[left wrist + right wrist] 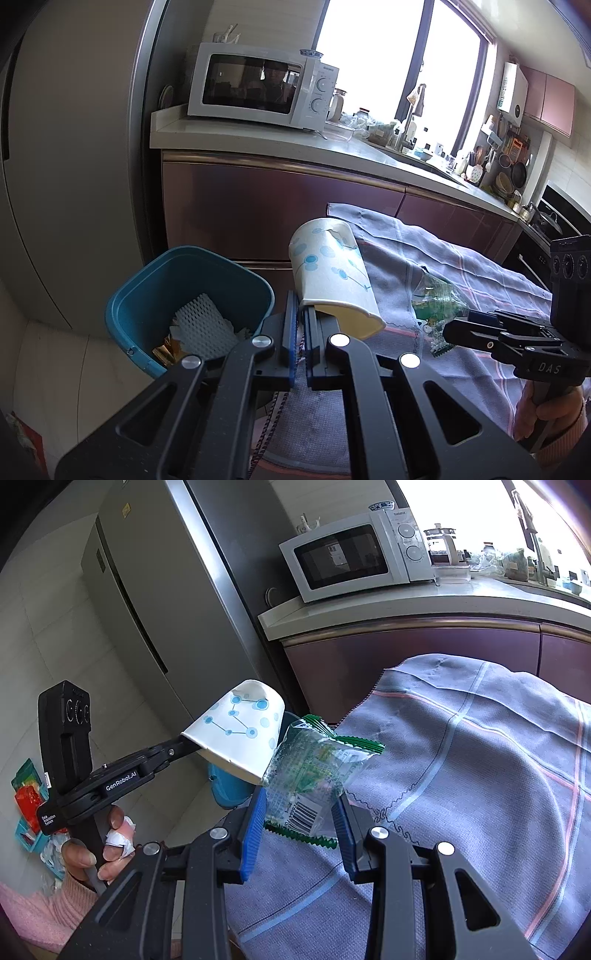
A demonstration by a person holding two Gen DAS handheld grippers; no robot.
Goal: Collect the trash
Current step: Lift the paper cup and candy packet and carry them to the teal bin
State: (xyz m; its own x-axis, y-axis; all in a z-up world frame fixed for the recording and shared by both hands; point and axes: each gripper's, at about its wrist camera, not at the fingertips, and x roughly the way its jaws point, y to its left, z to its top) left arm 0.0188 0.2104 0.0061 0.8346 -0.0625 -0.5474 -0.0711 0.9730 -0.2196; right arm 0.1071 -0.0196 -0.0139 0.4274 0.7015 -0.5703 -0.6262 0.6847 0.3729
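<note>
My left gripper [301,306] is shut on the rim of a white paper cup [330,271] with blue dots, held bottom up above the table's left edge. The cup also shows in the right wrist view [240,731], to the left of my right gripper. My right gripper [301,806] is shut on a clear and green plastic wrapper [314,771], lifted just above the cloth. In the left wrist view the wrapper [437,302] sits at the tip of the right gripper [458,325]. A blue trash bin [184,295] stands below left, holding white foam netting [203,325] and scraps.
A grey checked tablecloth [480,775] covers the table. Behind are a maroon cabinet with a counter [258,136], a white microwave [258,86] and a steel fridge [155,590]. Colourful packets [27,797] lie on the floor at left.
</note>
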